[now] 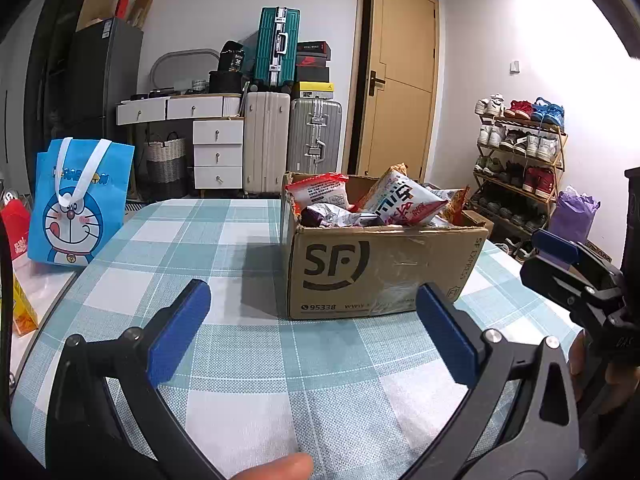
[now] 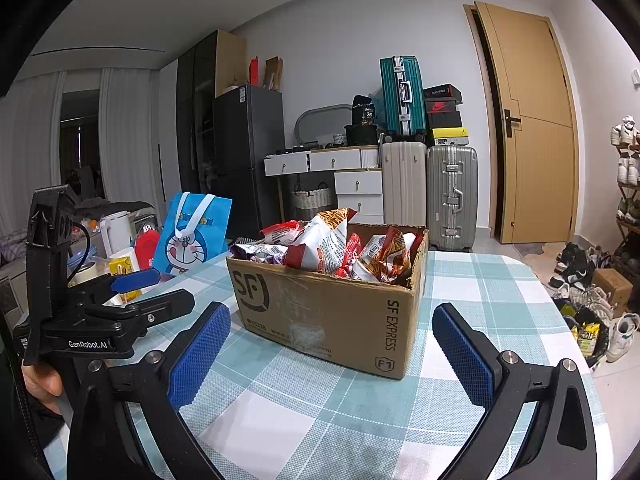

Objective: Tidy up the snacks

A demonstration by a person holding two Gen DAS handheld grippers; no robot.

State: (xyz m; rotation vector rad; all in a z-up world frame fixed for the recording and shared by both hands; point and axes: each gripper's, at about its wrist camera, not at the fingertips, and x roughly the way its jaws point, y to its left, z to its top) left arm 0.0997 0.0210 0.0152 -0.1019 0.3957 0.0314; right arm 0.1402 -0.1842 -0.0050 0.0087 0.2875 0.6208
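A brown SF Express cardboard box [image 1: 380,272] stands on the checked tablecloth, full of snack packets [image 1: 400,202]. In the right wrist view the box [image 2: 328,312] and its packets [image 2: 328,248] sit straight ahead. My left gripper [image 1: 316,320] is open and empty, low over the cloth just in front of the box. My right gripper [image 2: 332,344] is open and empty, close to the box's near corner. Each gripper shows at the edge of the other's view: the right one [image 1: 576,264], the left one [image 2: 136,284].
A blue Doraemon tote bag [image 1: 80,204] stands at the table's left edge, beside a red bag [image 1: 16,232] and a yellow carton [image 2: 122,270]. Suitcases [image 1: 268,140], drawers, a fridge, a door and a shoe rack [image 1: 520,160] lie beyond the table.
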